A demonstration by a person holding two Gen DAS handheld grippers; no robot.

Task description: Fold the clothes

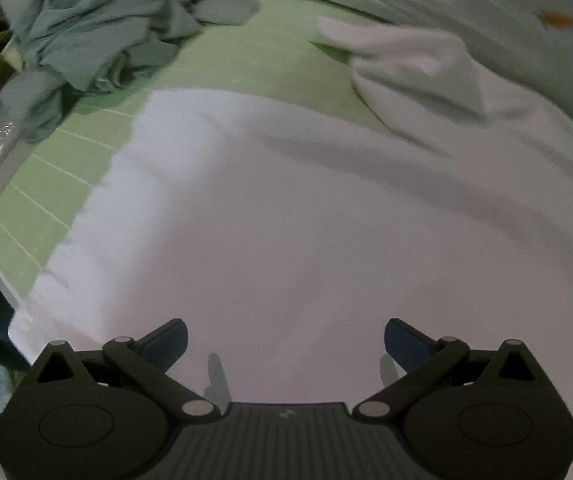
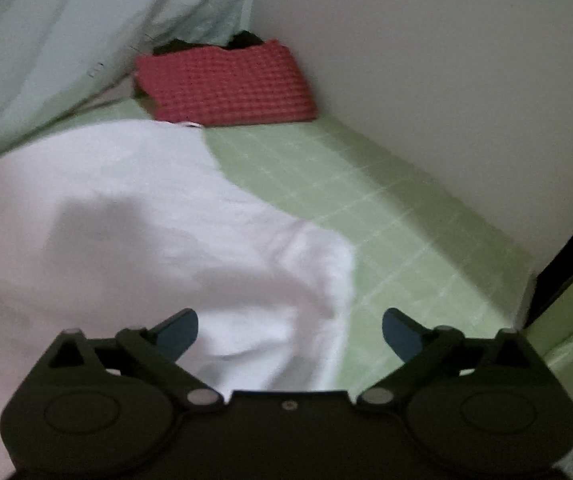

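Both grippers, left [image 1: 286, 344] and right [image 2: 290, 334], hang with jaws apart over the white shirt [image 1: 286, 220]; pinch one edge squarely.

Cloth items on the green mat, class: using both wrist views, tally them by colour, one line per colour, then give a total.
White: 1, the white garment spread on the green mat
Grey-green: 1, the crumpled grey-green garment
Red: 1, the red knitted item in the corner
Total: 3
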